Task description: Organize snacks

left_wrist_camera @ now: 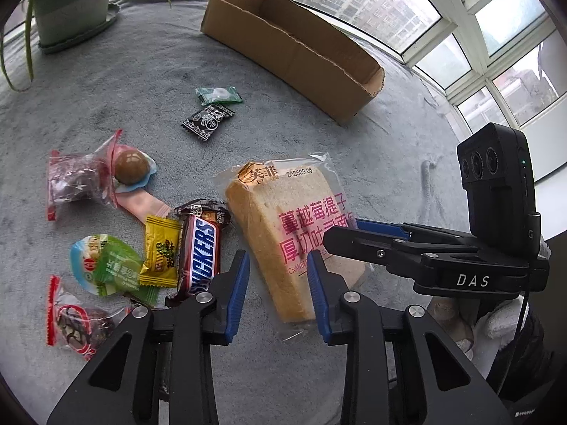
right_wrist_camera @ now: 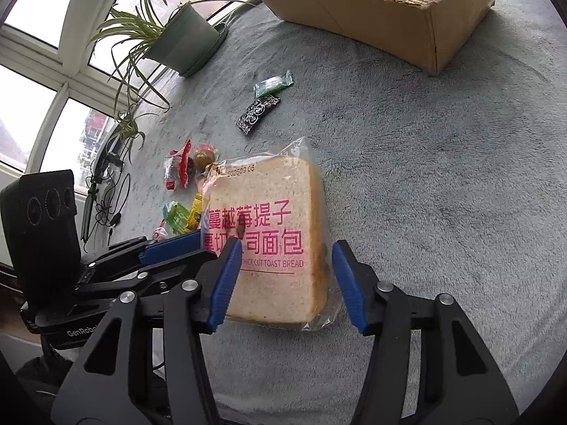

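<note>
A bagged slice of toast bread (left_wrist_camera: 283,219) with pink print lies flat on the grey blanket (left_wrist_camera: 141,81). My left gripper (left_wrist_camera: 277,258) stands over its near left corner, jaws apart; a strip of blanket shows between the left pad and the bread. My right gripper (right_wrist_camera: 287,248) straddles the near end of the bread (right_wrist_camera: 269,226), with a gap between the right pad and the bag's edge. Each gripper shows in the other's view, low beside the bread: the right gripper (left_wrist_camera: 340,233) and the left gripper (right_wrist_camera: 198,248). Left of the bread lie a Snickers bar (left_wrist_camera: 202,251) and several small wrapped snacks (left_wrist_camera: 106,262).
An open cardboard box (left_wrist_camera: 294,49) stands at the back of the blanket. A green sweet (left_wrist_camera: 218,95) and a black sweet (left_wrist_camera: 207,120) lie between the box and the bread. A potted plant (left_wrist_camera: 71,7) stands at the back left by the window.
</note>
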Motion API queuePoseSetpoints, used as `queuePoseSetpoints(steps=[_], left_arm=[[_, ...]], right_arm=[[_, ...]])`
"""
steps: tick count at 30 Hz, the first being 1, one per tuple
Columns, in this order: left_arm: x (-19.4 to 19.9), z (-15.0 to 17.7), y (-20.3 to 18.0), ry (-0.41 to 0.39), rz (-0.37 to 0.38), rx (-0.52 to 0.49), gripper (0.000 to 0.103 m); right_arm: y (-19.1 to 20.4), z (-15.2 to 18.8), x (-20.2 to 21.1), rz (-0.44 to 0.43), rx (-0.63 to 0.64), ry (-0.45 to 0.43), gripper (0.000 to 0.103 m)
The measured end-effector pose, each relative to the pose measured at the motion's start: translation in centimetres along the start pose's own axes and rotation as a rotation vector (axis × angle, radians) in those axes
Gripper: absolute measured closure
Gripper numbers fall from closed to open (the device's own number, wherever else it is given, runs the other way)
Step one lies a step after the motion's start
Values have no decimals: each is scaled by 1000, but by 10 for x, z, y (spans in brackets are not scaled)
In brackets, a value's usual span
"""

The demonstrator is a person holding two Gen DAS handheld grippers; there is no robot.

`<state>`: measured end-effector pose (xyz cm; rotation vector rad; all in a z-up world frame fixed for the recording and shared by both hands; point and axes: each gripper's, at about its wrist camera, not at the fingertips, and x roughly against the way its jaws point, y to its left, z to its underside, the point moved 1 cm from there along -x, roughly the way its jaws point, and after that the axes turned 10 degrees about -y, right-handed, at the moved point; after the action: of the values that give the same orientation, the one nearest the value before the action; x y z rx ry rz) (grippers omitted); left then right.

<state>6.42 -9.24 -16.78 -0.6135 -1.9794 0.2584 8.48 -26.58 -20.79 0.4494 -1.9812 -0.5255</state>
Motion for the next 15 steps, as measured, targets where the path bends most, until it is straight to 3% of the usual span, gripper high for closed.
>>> queuePoseSetpoints(steps=[6, 15], left_arm=[[-4, 0, -2, 2, 33, 0, 76], [1, -3, -9, -15, 19, -26, 79]], right_arm=[[7, -1, -1, -8, 19, 7, 50], [10, -4, 5, -15, 22, -1, 52]])
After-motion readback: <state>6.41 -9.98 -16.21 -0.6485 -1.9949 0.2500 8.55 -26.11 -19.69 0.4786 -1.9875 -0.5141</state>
